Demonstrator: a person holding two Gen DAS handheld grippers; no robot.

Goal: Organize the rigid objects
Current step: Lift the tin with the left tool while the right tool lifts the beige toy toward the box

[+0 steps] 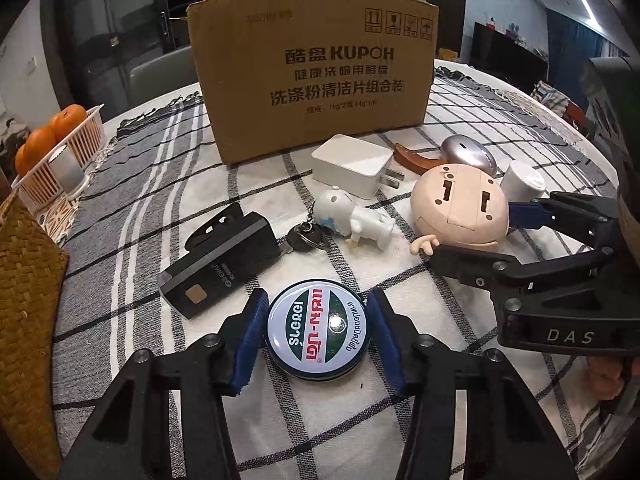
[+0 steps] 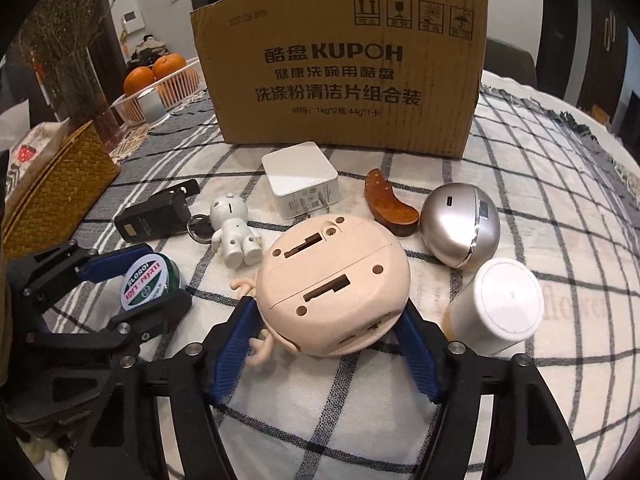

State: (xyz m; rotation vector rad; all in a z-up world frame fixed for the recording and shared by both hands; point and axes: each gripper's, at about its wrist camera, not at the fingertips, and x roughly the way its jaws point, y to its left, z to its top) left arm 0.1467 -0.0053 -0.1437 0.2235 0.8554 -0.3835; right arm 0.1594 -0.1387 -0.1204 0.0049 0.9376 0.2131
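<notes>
Bracketing round tin (image 1: 318,330) between left fingers (image 1: 250,342), seemingly not yet clenched. Straddling peach doll head (image 2: 334,284) with right fingers (image 2: 230,344), contact unclear. Risking slippage off curved sides when squeezing.

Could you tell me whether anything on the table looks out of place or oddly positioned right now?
Only the beige doll head looks odd: it lies detached, slotted back upward, tiny hand beside it. The white figurine keychain is on its side. Nothing is spilled or visibly broken.
</notes>
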